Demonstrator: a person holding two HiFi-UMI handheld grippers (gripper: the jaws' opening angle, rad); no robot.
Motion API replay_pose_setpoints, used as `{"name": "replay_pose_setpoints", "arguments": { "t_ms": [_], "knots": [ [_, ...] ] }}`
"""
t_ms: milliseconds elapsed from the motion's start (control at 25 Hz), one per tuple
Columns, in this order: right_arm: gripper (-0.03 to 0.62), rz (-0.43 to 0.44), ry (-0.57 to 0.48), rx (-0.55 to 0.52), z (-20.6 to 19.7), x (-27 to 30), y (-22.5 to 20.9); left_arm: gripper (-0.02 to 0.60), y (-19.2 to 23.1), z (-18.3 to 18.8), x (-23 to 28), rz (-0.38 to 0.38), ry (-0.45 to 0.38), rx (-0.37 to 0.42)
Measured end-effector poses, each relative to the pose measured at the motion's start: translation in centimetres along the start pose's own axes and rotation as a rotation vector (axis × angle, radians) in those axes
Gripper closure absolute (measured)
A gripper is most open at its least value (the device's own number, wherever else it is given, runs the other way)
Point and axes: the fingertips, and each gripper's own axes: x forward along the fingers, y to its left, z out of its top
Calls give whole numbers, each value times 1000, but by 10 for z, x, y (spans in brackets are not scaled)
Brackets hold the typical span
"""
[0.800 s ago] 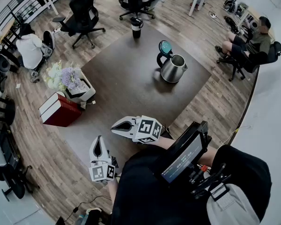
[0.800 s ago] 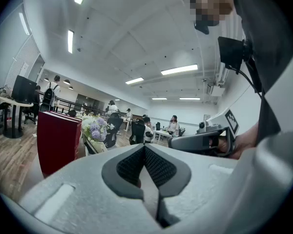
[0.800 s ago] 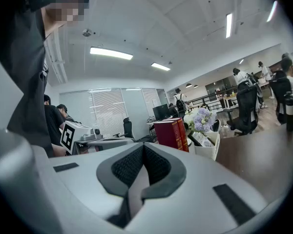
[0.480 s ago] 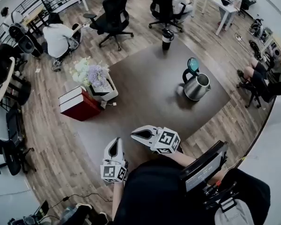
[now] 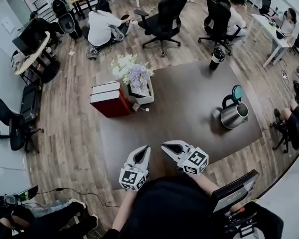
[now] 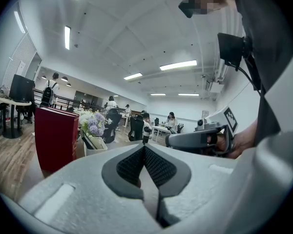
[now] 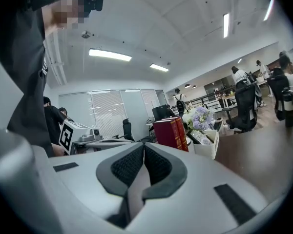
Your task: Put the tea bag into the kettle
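A steel kettle (image 5: 234, 115) with its teal lid (image 5: 237, 92) flipped up stands at the right end of the dark table (image 5: 184, 101). A small white item (image 5: 141, 108) lies beside the flower box; I cannot tell whether it is the tea bag. Both grippers hover over the table's near edge, close to my body and far from the kettle. My left gripper (image 5: 145, 148) (image 6: 144, 148) is shut with nothing between its pads. My right gripper (image 5: 164, 145) (image 7: 143, 147) is likewise shut and empty, its tip near the left one's.
Red books (image 5: 109, 99) and a white box of flowers (image 5: 134, 78) stand at the table's far left corner. A black tumbler (image 5: 217, 57) stands at the far edge. Office chairs and seated people surround the table on the wooden floor.
The head view has swung left, so the kettle now sits further right in frame. The two grippers have drawn closer together, both still shut.
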Motion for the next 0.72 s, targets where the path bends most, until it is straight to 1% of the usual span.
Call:
{"name": "replay_pose_setpoints", "arguments": {
  "t_ms": [400, 720],
  "knots": [
    [585, -6, 8, 5, -6, -2, -4, 580, -6, -1, 2, -12, 12, 8],
    [585, -15, 33, 14, -15, 0, -8, 580, -8, -7, 0, -11, 23, 0]
  ]
}}
